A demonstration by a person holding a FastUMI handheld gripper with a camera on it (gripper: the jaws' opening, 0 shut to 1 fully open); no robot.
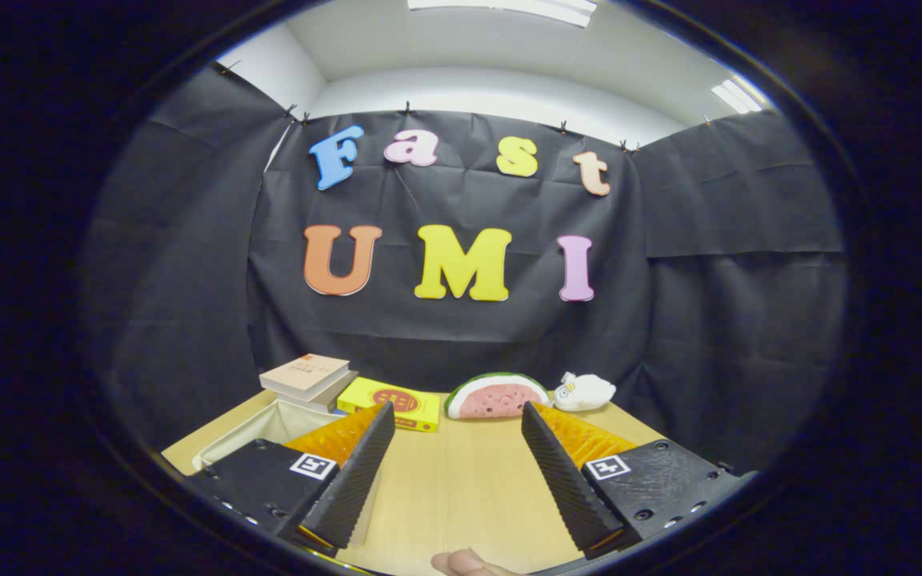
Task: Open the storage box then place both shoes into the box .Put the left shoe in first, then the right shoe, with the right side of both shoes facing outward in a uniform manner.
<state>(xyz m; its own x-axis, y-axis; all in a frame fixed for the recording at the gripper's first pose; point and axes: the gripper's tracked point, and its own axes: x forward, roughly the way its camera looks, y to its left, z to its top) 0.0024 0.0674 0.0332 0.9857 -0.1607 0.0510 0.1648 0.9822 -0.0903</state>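
Hand-held gripper (456,420) spread wide, empty, over tabletop (461,488); storage box (269,428) at 10 o'clock, beside left finger.

Smooth matt wood table (461,488)

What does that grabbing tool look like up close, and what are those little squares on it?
The tongs are two long wedge-shaped fingers with ribbed faces and ridged orange backs, standing open. Each sits on a black block with screw holes and a white square printed with a black pattern, a marker tag. A bare fingertip shows below them.
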